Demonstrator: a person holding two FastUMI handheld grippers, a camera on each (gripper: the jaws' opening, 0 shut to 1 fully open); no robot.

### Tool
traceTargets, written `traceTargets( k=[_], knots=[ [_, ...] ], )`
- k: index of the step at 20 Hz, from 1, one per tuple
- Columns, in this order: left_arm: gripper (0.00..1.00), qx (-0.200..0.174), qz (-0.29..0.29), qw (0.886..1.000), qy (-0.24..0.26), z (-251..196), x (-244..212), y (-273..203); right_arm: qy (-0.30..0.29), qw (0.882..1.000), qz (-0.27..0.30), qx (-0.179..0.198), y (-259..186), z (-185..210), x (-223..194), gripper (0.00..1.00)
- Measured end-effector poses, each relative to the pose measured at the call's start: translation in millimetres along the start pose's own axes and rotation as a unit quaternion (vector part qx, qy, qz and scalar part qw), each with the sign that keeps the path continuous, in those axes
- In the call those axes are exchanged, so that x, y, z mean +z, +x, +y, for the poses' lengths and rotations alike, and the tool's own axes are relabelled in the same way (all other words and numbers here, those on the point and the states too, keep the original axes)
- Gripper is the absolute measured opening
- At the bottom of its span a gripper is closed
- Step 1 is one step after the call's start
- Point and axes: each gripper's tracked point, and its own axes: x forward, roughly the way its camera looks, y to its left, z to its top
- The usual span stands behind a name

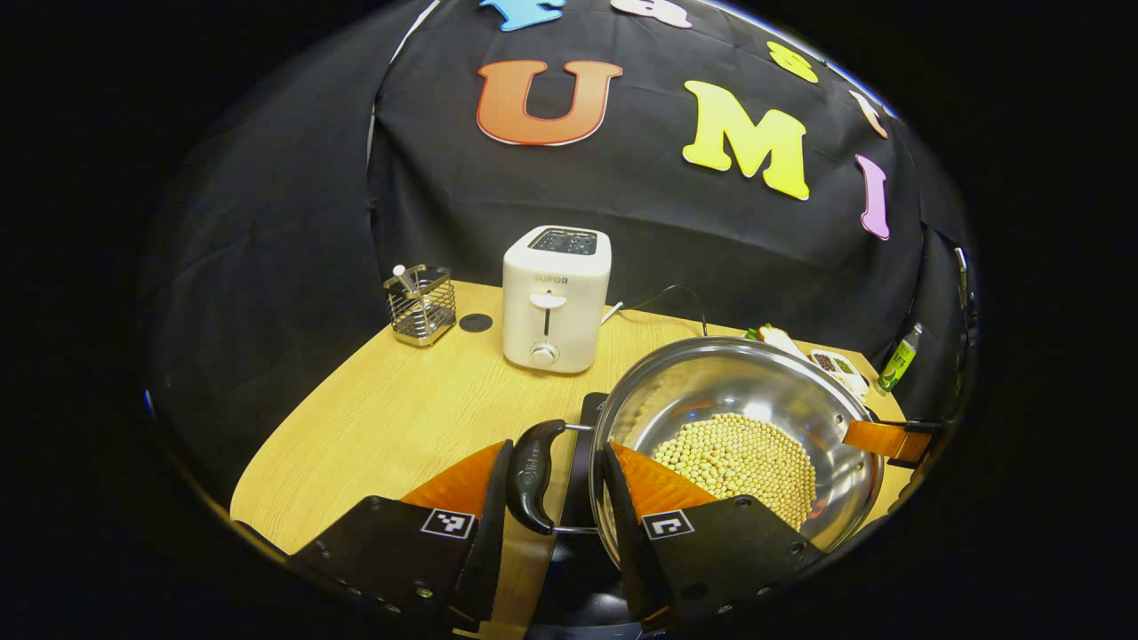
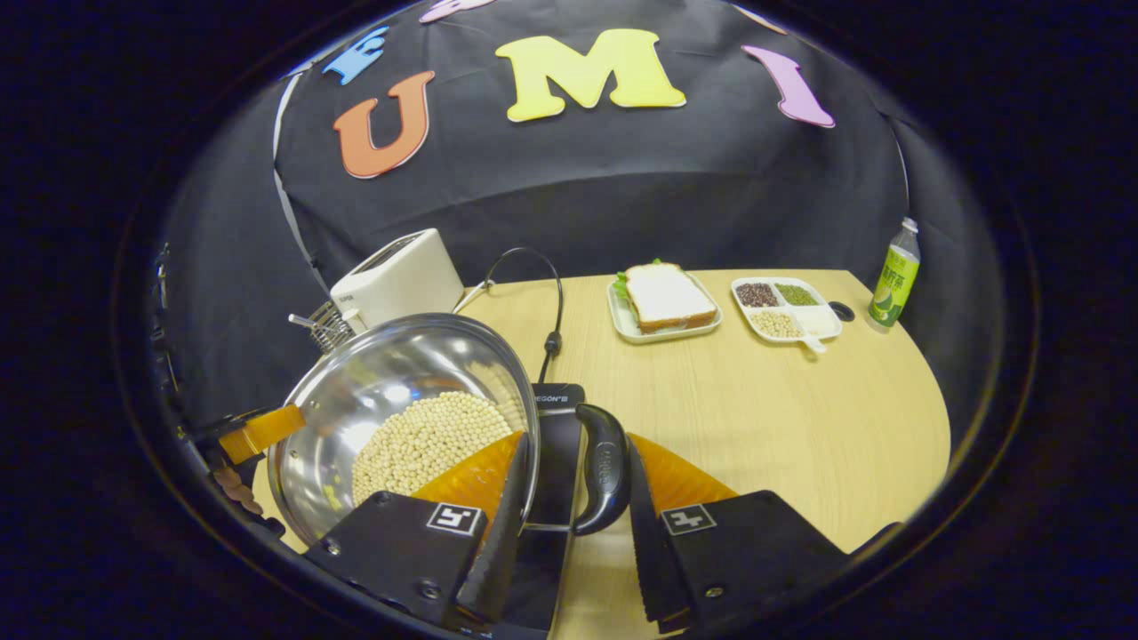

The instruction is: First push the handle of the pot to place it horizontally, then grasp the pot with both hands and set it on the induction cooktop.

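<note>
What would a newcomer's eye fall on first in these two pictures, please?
First, the shiny round steel pot full of pale beans, held over a black induction cooktop, with each tool's orange fingers straddling a black side handle: left tool, right tool. Behind stand a white toaster and, further right, a sandwich on a white plate.

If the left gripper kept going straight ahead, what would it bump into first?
Probably the pot's black handle, which already sits between the left gripper's open fingers. Farther along that line stands the white toaster, though depth is hard to judge.
</note>
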Motion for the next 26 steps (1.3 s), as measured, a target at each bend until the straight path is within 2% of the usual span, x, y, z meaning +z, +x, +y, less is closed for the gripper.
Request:
traceTargets(
  k=[3, 13, 14, 15, 18, 19, 21, 22, 24, 25, 26],
  knots=[
    [0.54, -0.004, -0.006, 1.0, 0.002, -1, -2, 3, 0.012, 1.0, 0.007, 0.008, 4, -3, -5, 0.59],
    [0.54, -0.009, -0.024, 1.0, -0.003, 1, 0, -1, 0.042, 0.999, -0.028, 0.019, 4, -2, -1, 0.61],
    [0.44, -0.008, -0.026, 1.0, -0.01, 2, 0, -1, 0.041, 0.999, -0.031, 0.016, 4, -2, -1, 0.62],
    [0.55, -0.009, -0.03, 0.999, -0.016, 1, 1, -2, 0.04, 0.999, -0.032, 0.014, 4, -2, -2, 0.62],
    [0.61, -0.029, -0.026, 0.999, -0.033, -5, -4, -4, 0.034, 0.999, -0.042, 0.006, -1, -5, -2, 0.66],
    [0.7, -0.03, -0.029, 0.998, -0.035, -3, -4, -8, 0.031, 0.998, -0.048, 0.001, -7, -6, -2, 0.66],
    [0.88, -0.013, -0.042, 0.998, -0.035, 13, 2, -12, 0.022, 0.997, -0.073, -0.013, -24, -12, 5, 0.75],
    [0.89, -0.018, -0.044, 0.998, -0.042, 12, 2, -22, 0.016, 0.996, -0.08, -0.02, -33, -16, 6, 0.81],
    [0.93, -0.022, -0.06, 0.997, -0.053, 14, 9, -41, 0.009, 0.996, -0.091, -0.017, -52, -14, 10, 0.81],
    [0.79, -0.023, -0.073, 0.996, -0.054, 14, 13, -51, 0.001, 0.994, -0.105, -0.018, -63, -14, 15, 0.81],
    [0.8, -0.023, -0.085, 0.995, -0.052, 14, 16, -65, -0.011, 0.993, -0.119, -0.021, -76, -16, 19, 0.81]
  ],
)
